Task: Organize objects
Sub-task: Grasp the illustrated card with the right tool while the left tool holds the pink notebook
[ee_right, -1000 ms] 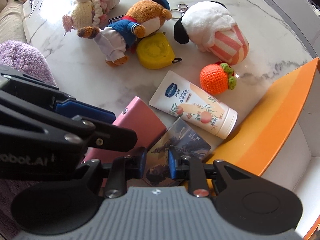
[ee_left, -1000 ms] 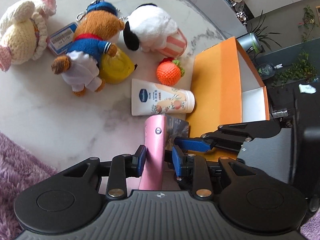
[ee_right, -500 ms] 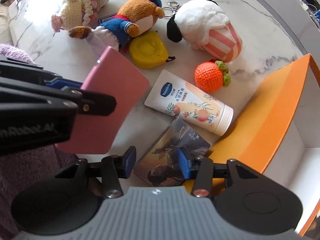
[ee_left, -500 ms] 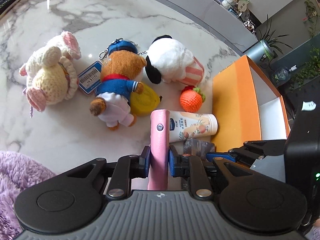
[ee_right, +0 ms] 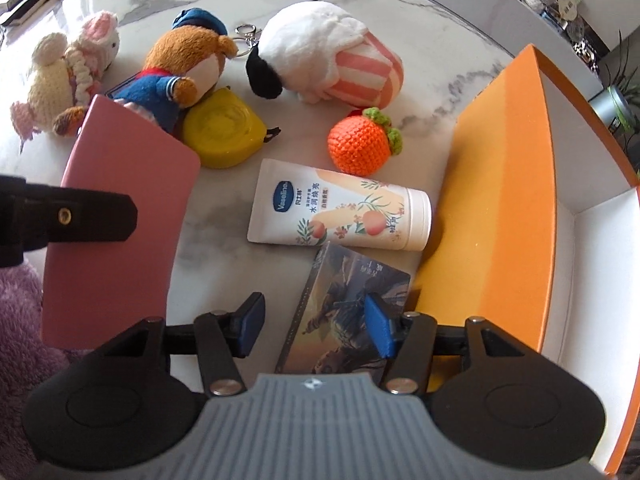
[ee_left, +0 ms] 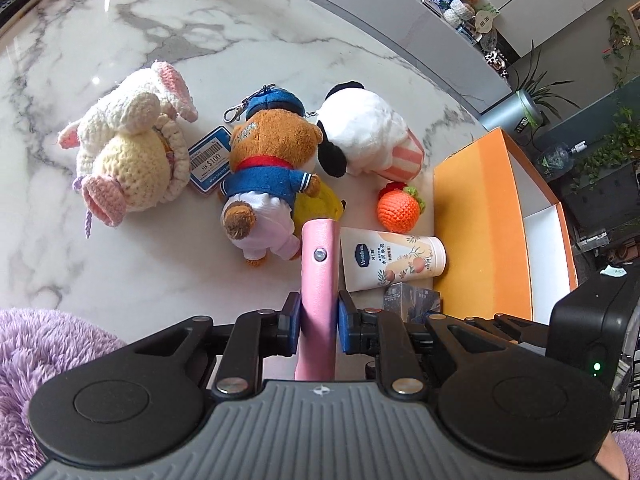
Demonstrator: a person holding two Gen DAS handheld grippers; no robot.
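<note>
The left gripper (ee_left: 319,322) is clamped on the pink case (ee_left: 318,280), seen edge-on at six o'clock in its own camera; only the right wrist view shows the case's broad flat face, at nine o'clock. The right gripper (ee_right: 314,330) has just been opening, and its blue pads stand wide over the picture card (ee_right: 344,316) without pressing on it. The card lies on the marble table (ee_right: 424,60), just below the lotion tube (ee_right: 340,210), beside the orange box (ee_right: 504,184) at three o'clock.
</note>
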